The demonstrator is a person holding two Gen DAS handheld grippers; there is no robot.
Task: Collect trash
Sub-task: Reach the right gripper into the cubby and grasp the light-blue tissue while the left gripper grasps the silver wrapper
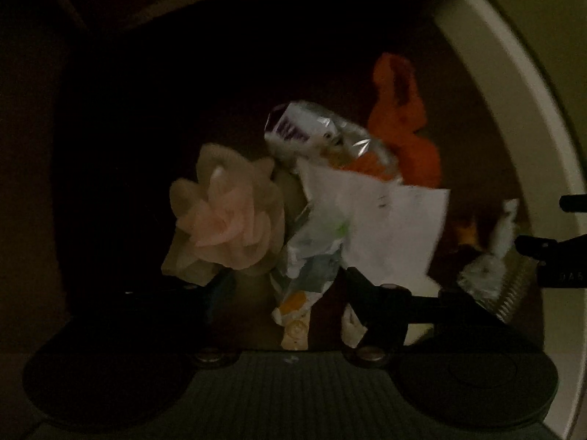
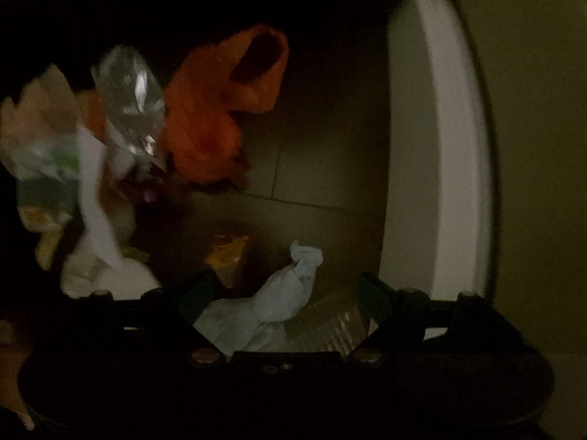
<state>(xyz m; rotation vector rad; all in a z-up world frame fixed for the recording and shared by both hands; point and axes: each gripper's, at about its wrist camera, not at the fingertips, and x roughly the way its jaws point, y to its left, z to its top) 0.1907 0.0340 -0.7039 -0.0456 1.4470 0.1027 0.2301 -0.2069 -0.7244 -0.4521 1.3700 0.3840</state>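
Observation:
The scene is dark. In the left wrist view a trash pile lies on the floor: a pink-beige crumpled tissue point(image 1: 227, 216), a white paper sheet point(image 1: 389, 223), a clear plastic wrapper point(image 1: 315, 132), an orange bag point(image 1: 403, 121) and a printed wrapper point(image 1: 312, 256). My left gripper point(image 1: 290, 289) stands open over the pile, the printed wrapper between its fingers. My right gripper point(image 2: 282, 293) is open with a pale crumpled tissue point(image 2: 271, 304) and a clear ribbed cup point(image 2: 330, 326) between its fingers. The orange bag point(image 2: 212, 110) and clear wrapper point(image 2: 132, 106) lie beyond.
A curved white wall or bin rim point(image 1: 513, 84) runs down the right side, also in the right wrist view point(image 2: 440, 146). A small yellow scrap point(image 2: 227, 256) lies on the tiled floor point(image 2: 312, 146). The right gripper's body point(image 1: 550, 253) shows at the left view's right edge.

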